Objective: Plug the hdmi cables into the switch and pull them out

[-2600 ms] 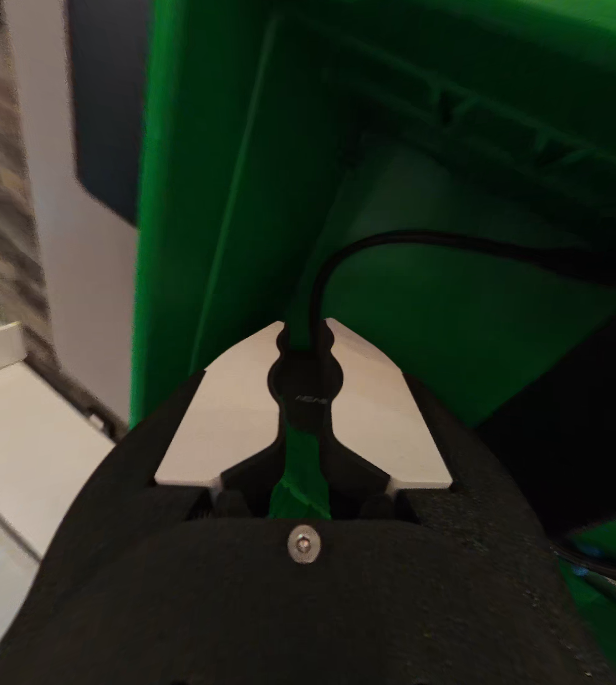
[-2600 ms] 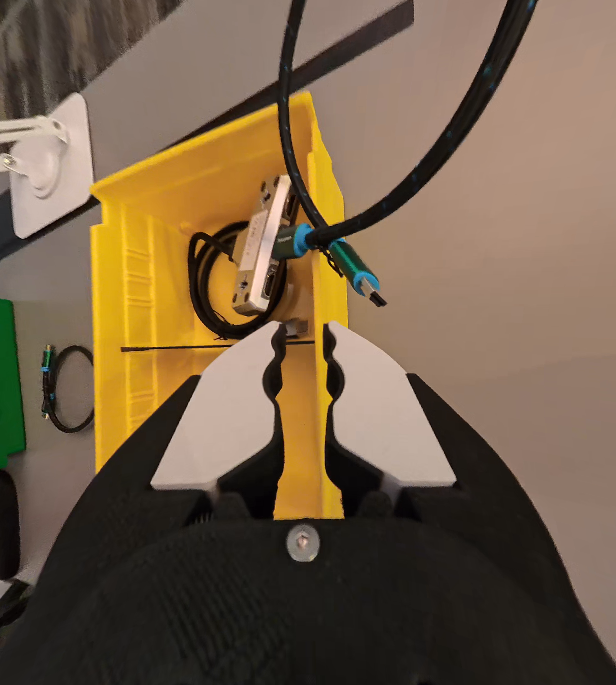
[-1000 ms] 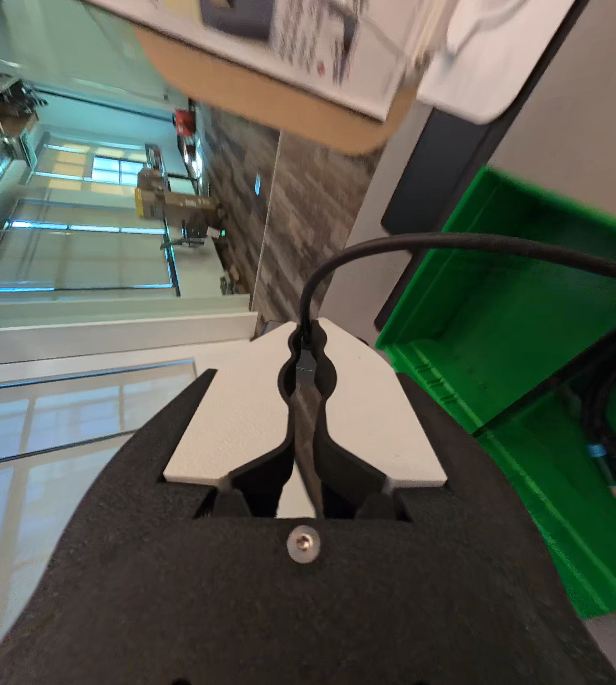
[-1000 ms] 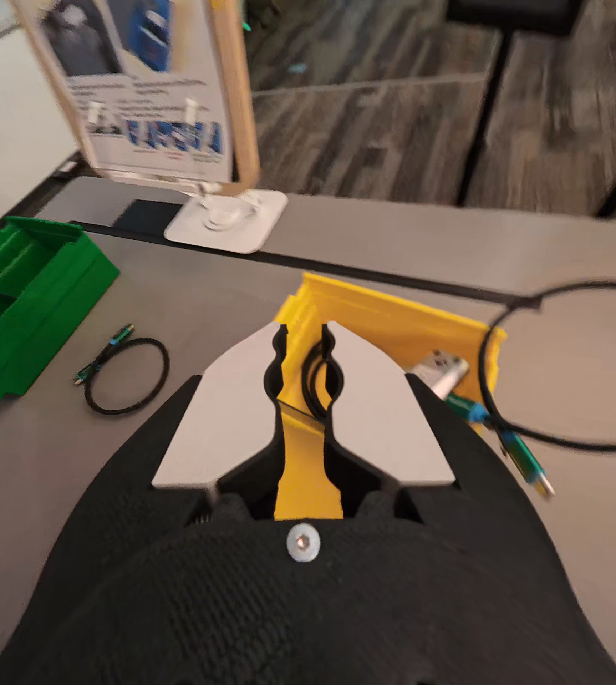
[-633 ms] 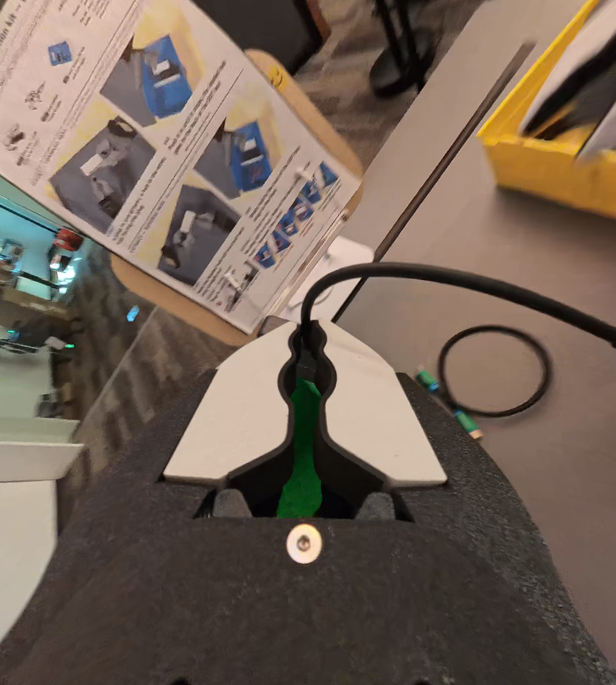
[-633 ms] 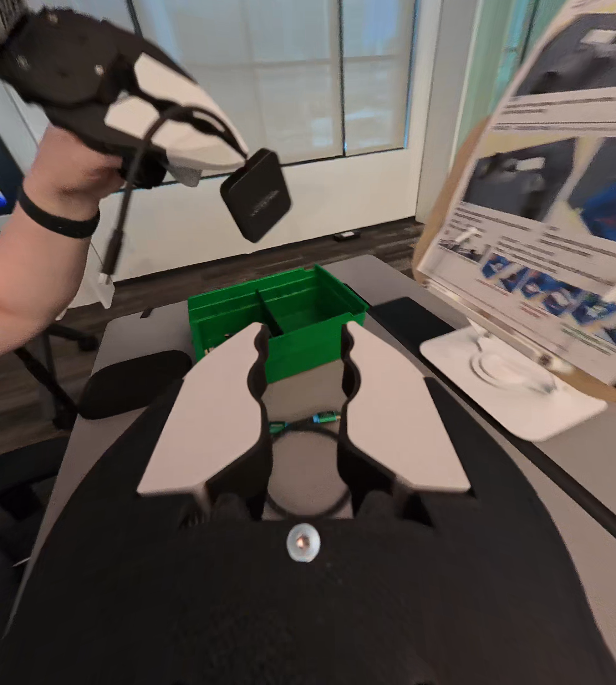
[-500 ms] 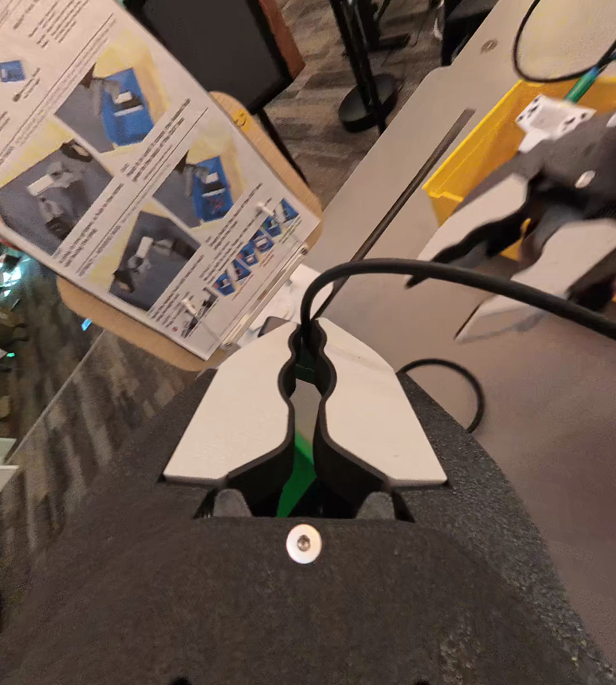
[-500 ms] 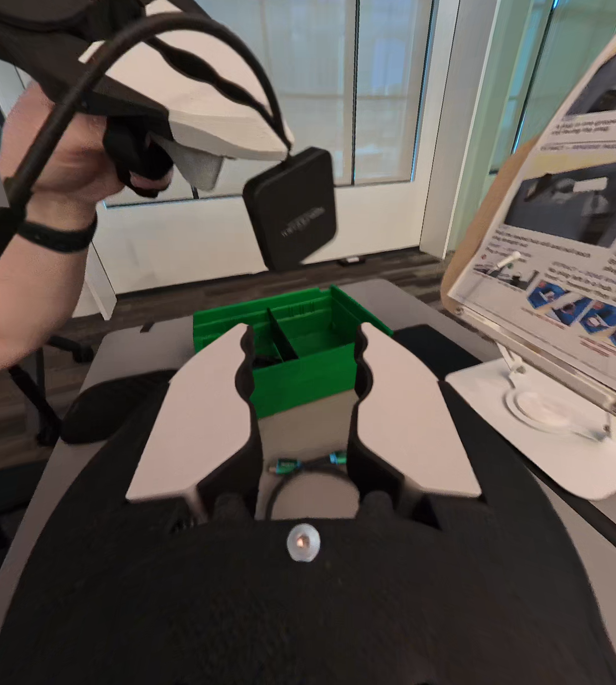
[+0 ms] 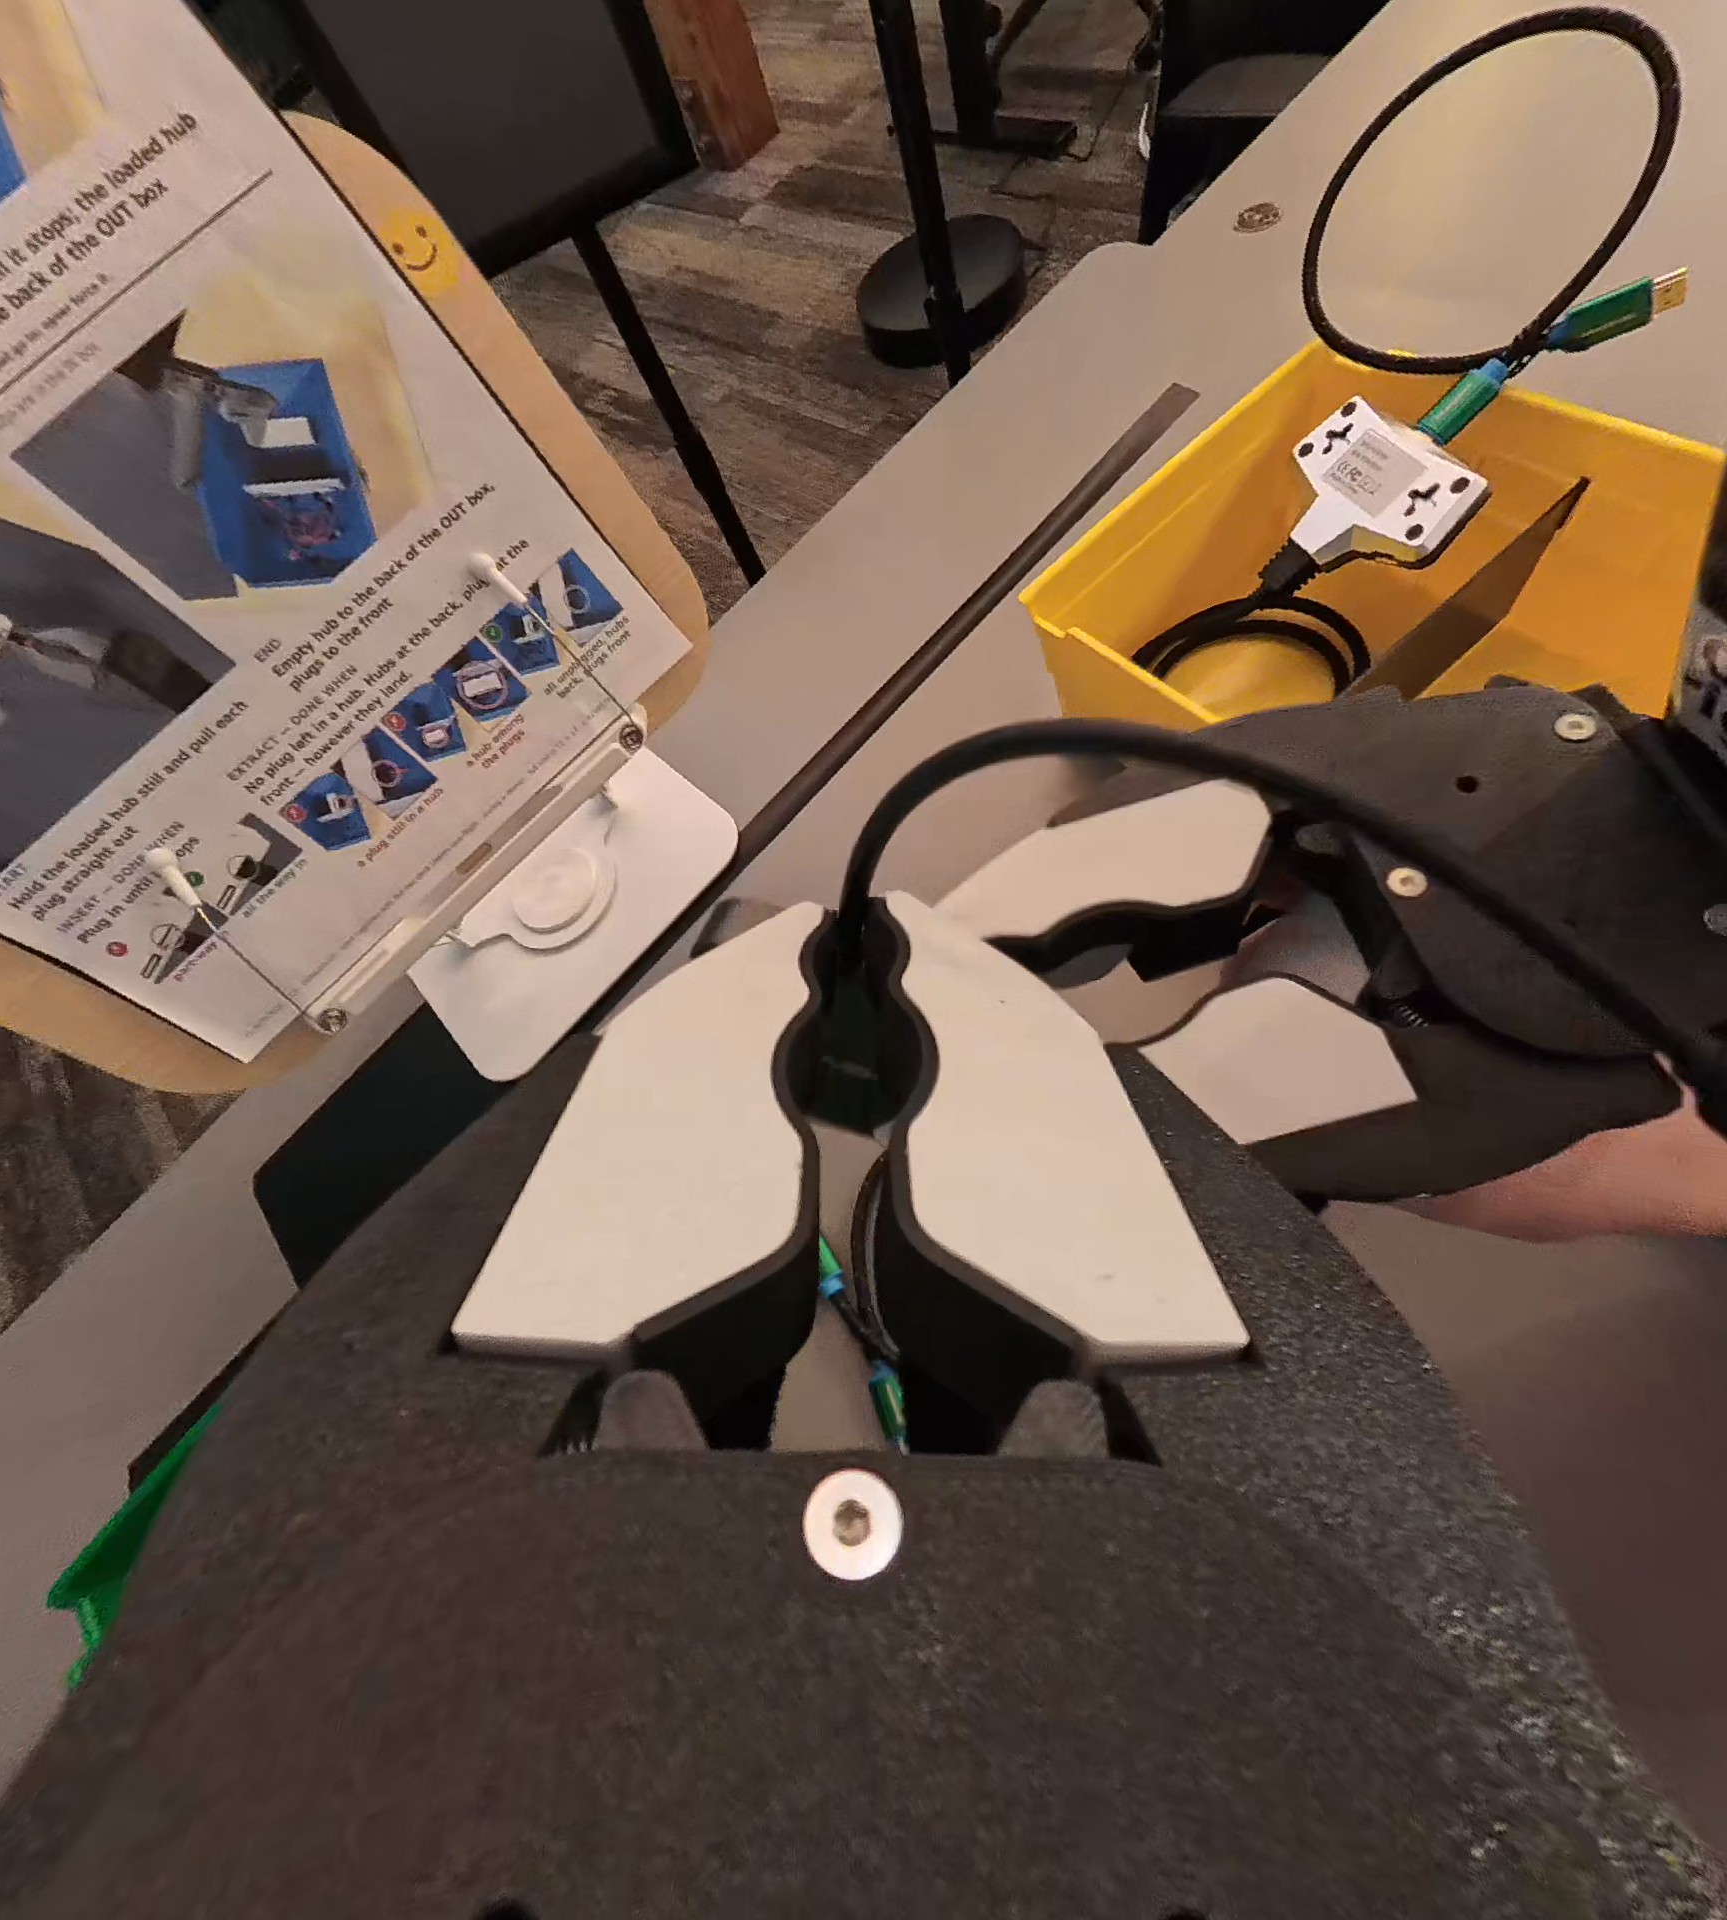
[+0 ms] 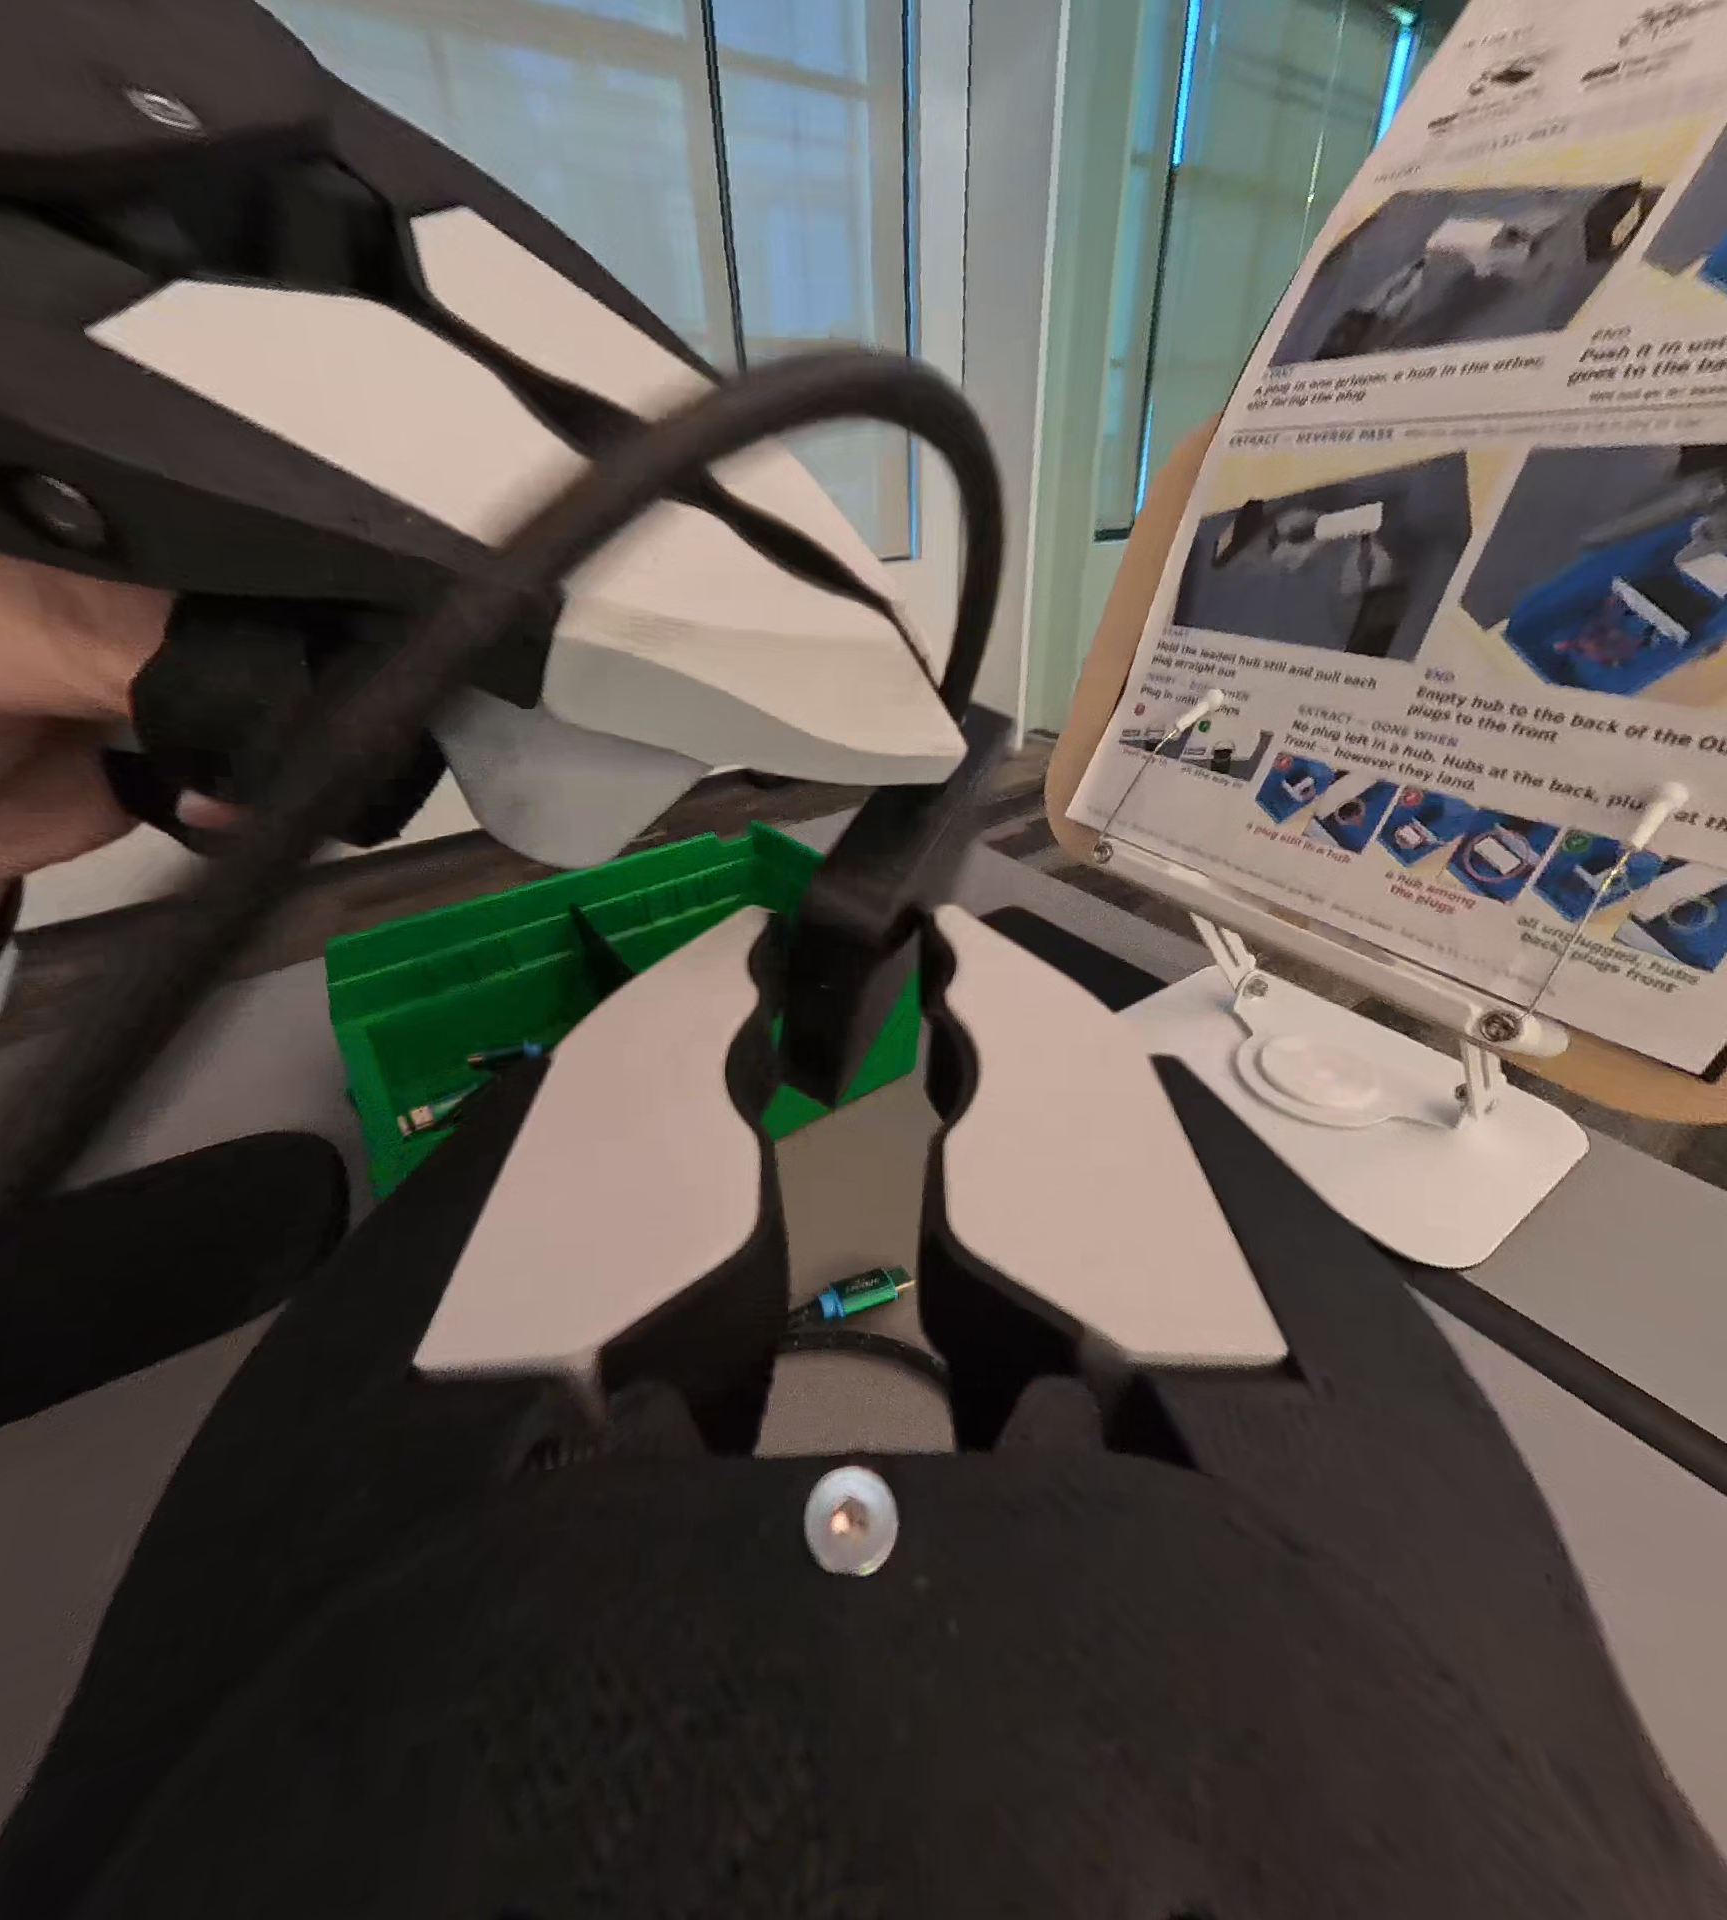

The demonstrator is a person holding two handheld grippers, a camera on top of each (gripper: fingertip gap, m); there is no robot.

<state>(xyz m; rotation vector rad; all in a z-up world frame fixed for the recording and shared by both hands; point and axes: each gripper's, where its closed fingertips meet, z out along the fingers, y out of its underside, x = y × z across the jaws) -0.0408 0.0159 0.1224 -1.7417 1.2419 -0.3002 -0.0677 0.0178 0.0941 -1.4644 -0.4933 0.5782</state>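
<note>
Instruction board [image 9: 215,582] stood on stand [image 9: 578,914] at desk [image 9: 1617,1455] back edge. Bin [image 9: 1098,623] sat right of stand, switch [image 9: 1389,488] and coiled cable [image 9: 1254,649] inside. Second bin [image 10: 547,977] sat at desk's left, cable [image 10: 854,1299] lying on desk before it. Black hub [image 10: 843,987] hung between right tongs [image 10: 843,1039], below left tongs [image 9: 854,1023].

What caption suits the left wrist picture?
Left gripper clamps a black switch; open right gripper approaches near yellow bin.

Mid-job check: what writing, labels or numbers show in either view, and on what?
Quoting writing is not something I do; these bear it:
Instruction sheet: printed lines and captions.
White switch, yellow bin: small label, too small.
Right gripper body: white characters.
Green plug on table: tiny blurred marking.
</note>
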